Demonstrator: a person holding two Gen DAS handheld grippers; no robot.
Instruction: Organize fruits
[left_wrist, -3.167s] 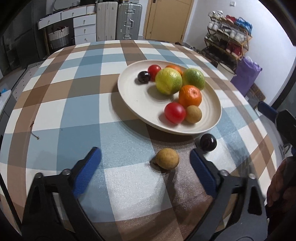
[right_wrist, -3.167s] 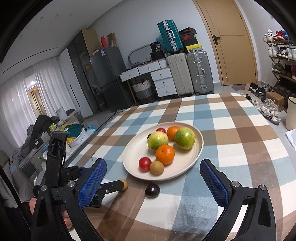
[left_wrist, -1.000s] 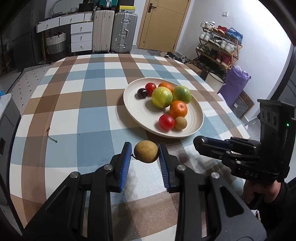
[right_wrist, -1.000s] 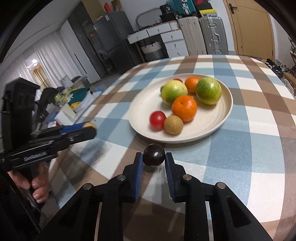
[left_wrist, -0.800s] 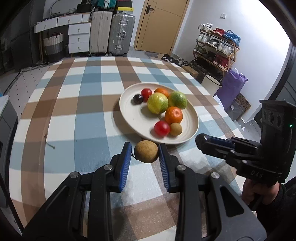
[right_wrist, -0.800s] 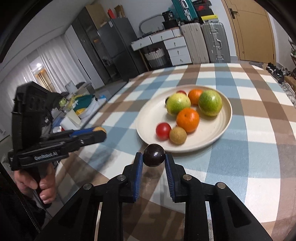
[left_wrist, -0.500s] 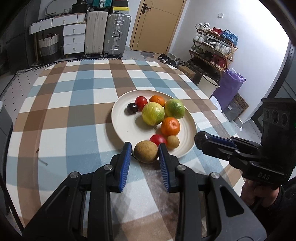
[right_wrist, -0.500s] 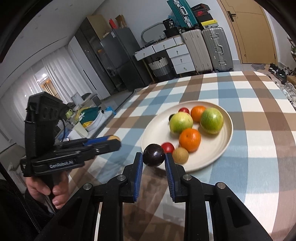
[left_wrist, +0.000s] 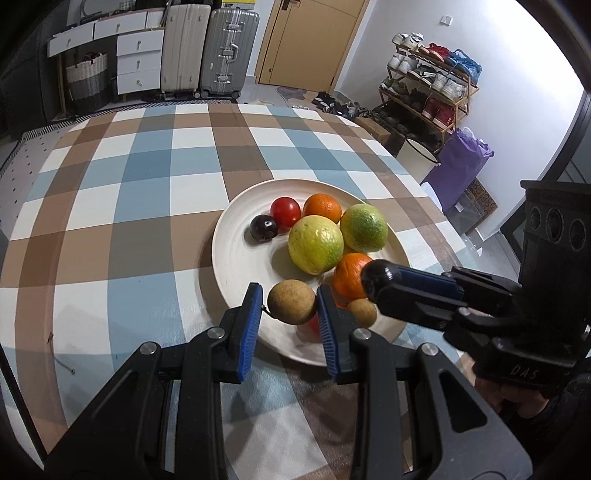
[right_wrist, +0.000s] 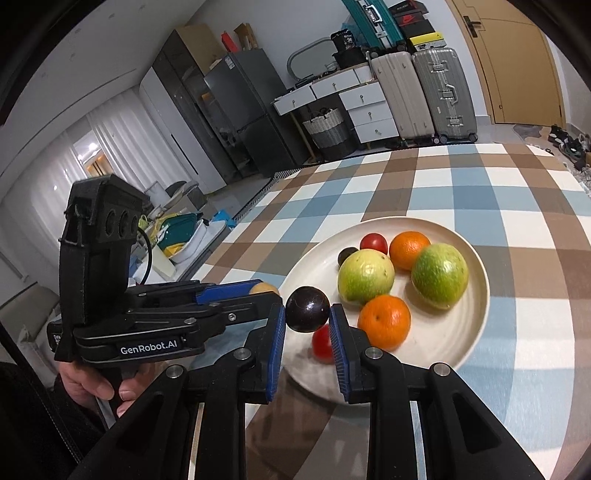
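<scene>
— Fruits first: from the left wrist, the left gripper (left_wrist: 290, 306) is clamped on a tan fruit (left_wrist: 291, 301) above the near rim of the plate (left_wrist: 229, 254). Lower before releasing onto bare plate.

— Right wrist: the right gripper (right_wrist: 307, 320) pinches a dark plum (right_wrist: 307, 309) over the rim, and shows a hand (right_wrist: 98, 384) gripping the left tool.

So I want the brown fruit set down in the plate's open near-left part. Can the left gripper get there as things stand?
Probably yes. The left gripper, shut on the brown fruit, hangs over the near rim of the plate. The bare patch lies just ahead, and the right gripper stays off to the right.
</scene>
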